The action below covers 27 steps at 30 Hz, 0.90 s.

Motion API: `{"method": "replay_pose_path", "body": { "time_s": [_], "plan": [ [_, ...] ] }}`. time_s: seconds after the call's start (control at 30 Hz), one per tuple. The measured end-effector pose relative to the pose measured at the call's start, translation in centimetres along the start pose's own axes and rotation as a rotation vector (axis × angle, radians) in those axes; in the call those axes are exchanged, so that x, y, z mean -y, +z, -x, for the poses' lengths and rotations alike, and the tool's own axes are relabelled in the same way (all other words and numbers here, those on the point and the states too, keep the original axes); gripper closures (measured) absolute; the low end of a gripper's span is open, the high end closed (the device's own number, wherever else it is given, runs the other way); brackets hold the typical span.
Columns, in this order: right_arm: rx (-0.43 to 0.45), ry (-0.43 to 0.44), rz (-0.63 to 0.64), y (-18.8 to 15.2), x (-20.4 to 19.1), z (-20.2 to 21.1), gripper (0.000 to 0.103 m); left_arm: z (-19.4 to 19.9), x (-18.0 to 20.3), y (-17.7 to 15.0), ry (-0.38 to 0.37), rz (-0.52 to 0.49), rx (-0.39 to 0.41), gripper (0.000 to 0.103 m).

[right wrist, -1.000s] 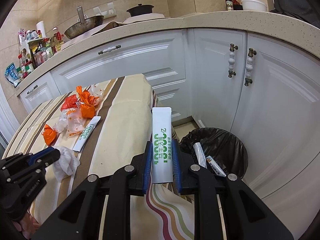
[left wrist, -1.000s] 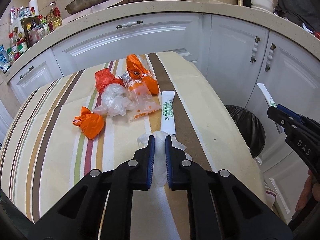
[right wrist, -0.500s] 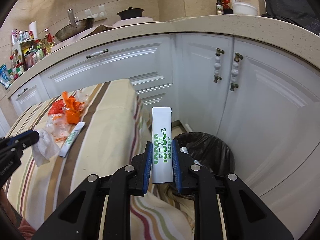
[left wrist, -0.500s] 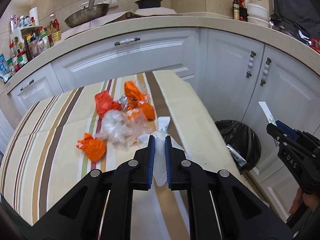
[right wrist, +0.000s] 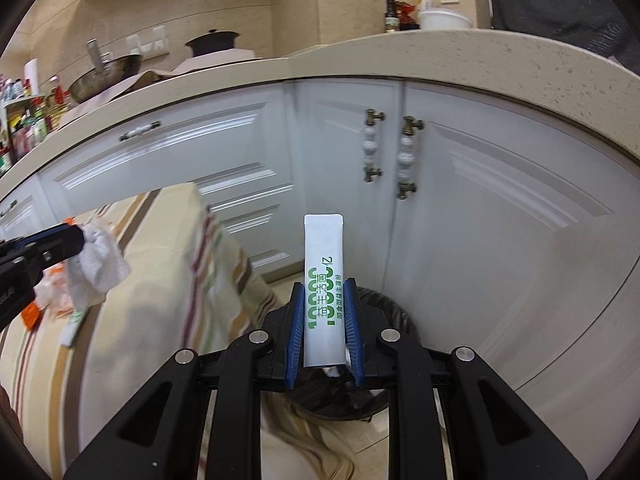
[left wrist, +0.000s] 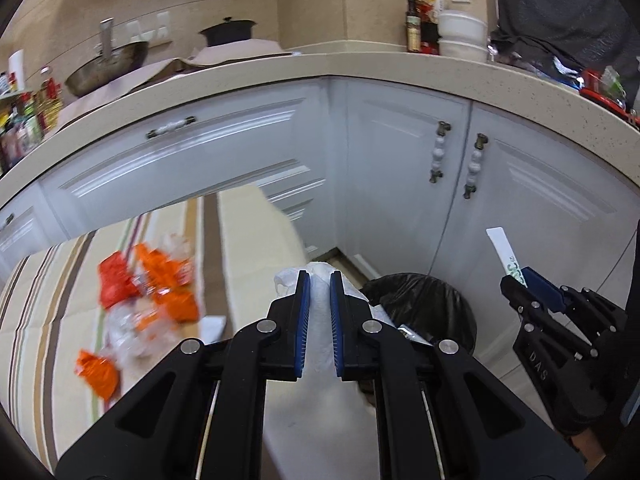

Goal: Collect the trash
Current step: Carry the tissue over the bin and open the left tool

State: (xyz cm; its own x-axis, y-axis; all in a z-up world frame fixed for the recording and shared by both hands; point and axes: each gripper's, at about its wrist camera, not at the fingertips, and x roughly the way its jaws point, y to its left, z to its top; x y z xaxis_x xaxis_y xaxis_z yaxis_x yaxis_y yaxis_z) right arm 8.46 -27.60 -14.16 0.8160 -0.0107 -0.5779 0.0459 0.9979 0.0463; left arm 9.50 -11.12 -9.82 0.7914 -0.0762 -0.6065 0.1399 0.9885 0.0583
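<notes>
Jaws clamp tissue [left wrist: 320,312] (left), sachet [right wrist: 323,280] (right).

This is a home kitchen. A speckled beige stone countertop [left wrist: 248,80] curves round the far side above white panelled cabinet doors [right wrist: 500,216] with beaded brass-and-white handles [right wrist: 406,158]. On the counter sit a steel wok [left wrist: 106,68], a black lidded pot [left wrist: 228,32], dark sauce bottles [left wrist: 412,24] and stacked white bowls [left wrist: 462,36]. Beige wall tiles carry white sockets [right wrist: 146,44]. Near left stands a table under a striped cloth [left wrist: 36,320]; a black-lined bin [left wrist: 432,304] sits on the floor.
</notes>
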Motion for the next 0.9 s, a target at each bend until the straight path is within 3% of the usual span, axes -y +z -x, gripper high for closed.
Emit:
{"method": "replay_pose_path", "body": {
  "time_s": [0.37,0.6,0.67,0.7,0.77,0.9],
  "plan": [
    [-0.028,-0.058,-0.038,0.3,4.0,-4.8,0.082,-8.9,7.3,2.1,-0.057,-0.067,-0.057,0.093],
    [-0.082,-0.073,-0.063,-0.8,5.7,-8.8,0.082,-14.2,9.5,1.3,-0.036,-0.093,-0.125,0.089],
    [-0.098,-0.079,-0.070,-1.2,5.9,-9.9,0.074,-15.2,9.6,1.1,-0.019,-0.094,-0.142,0.068],
    [-0.104,-0.083,-0.073,-1.5,5.9,-10.3,0.067,-15.6,9.5,0.9,-0.009,-0.092,-0.145,0.063],
    [-0.109,-0.097,-0.085,-1.9,6.1,-11.0,0.054,-15.9,9.5,0.8,0.001,-0.089,-0.147,0.058],
    [-0.118,-0.107,-0.088,-2.2,6.0,-11.0,0.052,-15.9,9.0,0.9,0.011,-0.082,-0.152,0.050]
  ]
}}
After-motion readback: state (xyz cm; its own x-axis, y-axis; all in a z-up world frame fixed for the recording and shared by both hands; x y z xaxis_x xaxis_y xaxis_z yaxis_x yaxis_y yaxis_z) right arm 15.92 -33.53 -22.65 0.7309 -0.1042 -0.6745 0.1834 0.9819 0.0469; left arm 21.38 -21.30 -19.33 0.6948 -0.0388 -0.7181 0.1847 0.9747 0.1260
